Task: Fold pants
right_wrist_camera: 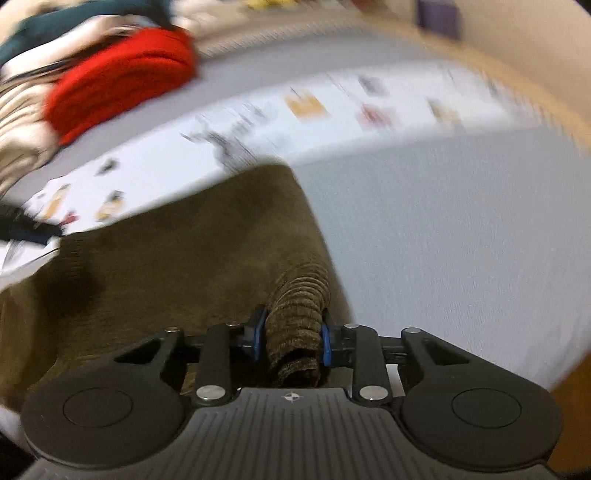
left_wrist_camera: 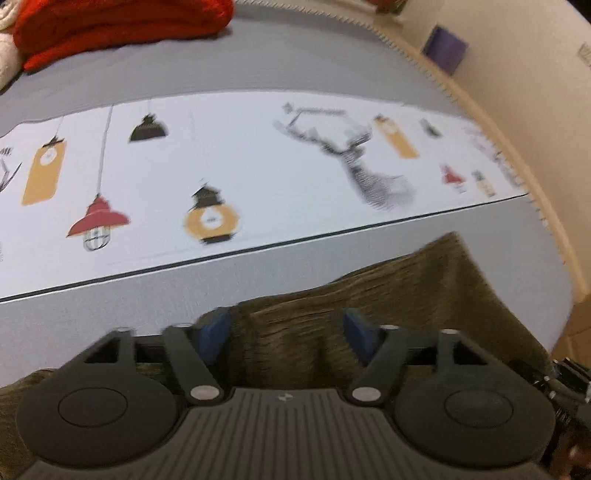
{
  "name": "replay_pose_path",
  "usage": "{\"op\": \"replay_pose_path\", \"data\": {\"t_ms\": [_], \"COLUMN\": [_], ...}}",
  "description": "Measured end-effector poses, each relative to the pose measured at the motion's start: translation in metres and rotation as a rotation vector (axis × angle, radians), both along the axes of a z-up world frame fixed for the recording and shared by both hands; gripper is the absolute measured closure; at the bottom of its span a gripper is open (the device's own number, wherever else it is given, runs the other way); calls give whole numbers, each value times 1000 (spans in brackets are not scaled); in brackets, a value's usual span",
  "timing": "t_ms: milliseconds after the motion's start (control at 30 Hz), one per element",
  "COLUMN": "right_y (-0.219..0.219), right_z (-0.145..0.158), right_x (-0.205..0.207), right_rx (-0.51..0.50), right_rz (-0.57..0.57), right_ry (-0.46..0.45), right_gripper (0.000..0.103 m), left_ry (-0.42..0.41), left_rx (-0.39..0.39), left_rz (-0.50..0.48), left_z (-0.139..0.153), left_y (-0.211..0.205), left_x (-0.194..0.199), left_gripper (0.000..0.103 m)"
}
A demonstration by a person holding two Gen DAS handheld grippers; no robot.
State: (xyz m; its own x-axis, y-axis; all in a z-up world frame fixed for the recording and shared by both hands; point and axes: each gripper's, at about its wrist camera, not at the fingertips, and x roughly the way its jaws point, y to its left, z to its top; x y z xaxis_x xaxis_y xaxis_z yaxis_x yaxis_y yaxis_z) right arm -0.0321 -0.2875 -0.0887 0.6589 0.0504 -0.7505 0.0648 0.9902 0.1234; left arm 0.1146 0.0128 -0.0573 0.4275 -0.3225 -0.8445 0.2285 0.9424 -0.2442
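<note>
Olive-brown corduroy pants [left_wrist_camera: 388, 288] lie on a grey bed cover, spread wide in the right wrist view [right_wrist_camera: 177, 251]. My left gripper [left_wrist_camera: 286, 332] hangs just above the cloth with its blue pads [left_wrist_camera: 216, 332] far apart; the fabric passes under the gap and neither pad presses on it. My right gripper [right_wrist_camera: 291, 338] is shut on a bunched ridge of the pants near their right edge, and the ribbed fold stands up between the blue pads [right_wrist_camera: 258, 336]. The picture is blurred in both views.
A white band printed with lamps and a deer [left_wrist_camera: 258, 177] crosses the grey cover [right_wrist_camera: 461, 240] beyond the pants. A folded red knit [left_wrist_camera: 122, 26] and other piled clothes sit at the far left. A wooden bed edge [left_wrist_camera: 546, 192] and a purple box [left_wrist_camera: 445, 48] lie to the right.
</note>
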Motion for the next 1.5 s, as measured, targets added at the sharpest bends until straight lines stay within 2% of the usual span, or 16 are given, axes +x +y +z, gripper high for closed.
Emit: {"op": "replay_pose_path", "data": {"t_ms": [133,200,267,333,500,567,600,633,700,833,900,1000,1133,1233,1333,1500], "right_y": [58,89,116,138,182,196,203,208,211,215,206,200,188,178,184,171], "right_z": [38,47,48,48,42,38,37,34,34,45,57,79,108,122,117,72], "right_x": [-22,-32,-41,-46,-58,-64,-66,-65,-59,-45,-55,-49,-33,-10,16,66], "right_rx": [-141,-185,-215,-231,-269,-301,-317,-329,-319,-255,-178,-61,-1,-5,4,162], "right_rz": [268,397,498,582,763,833,856,869,869,894,911,967,977,939,878,624], "right_ry": [-240,-316,-354,-372,-413,-419,-417,-408,-382,-311,-245,-153,-124,-138,-122,21], "right_gripper": [75,75,76,76,77,77,77,77,76,70,60,53,39,38,38,35], "left_ry": [-17,10,30,38,73,80,82,91,102,75,59,45,24,24,39,57], "left_rx": [-179,-298,-364,-339,-175,-138,-109,-98,-87,-61,-50,-30,-7,-10,-2,49], "left_rz": [-115,-176,-219,-234,-191,-172,-155,-136,-120,-131,-126,-93,-17,50,112,205], "left_z": [26,32,34,31,12,6,2,-1,-5,1,2,5,9,11,8,3], "left_y": [-12,-17,-21,-23,-19,-14,-9,-4,7,28,39,67,115,153,190,251], "left_x": [-21,-30,-37,-41,-42,-41,-38,-35,-32,-37,-43,-54,-67,-76,-85,-99], "left_gripper": [16,16,15,15,20,43,65,75,81,83,83,83,83,83,83,84]}}
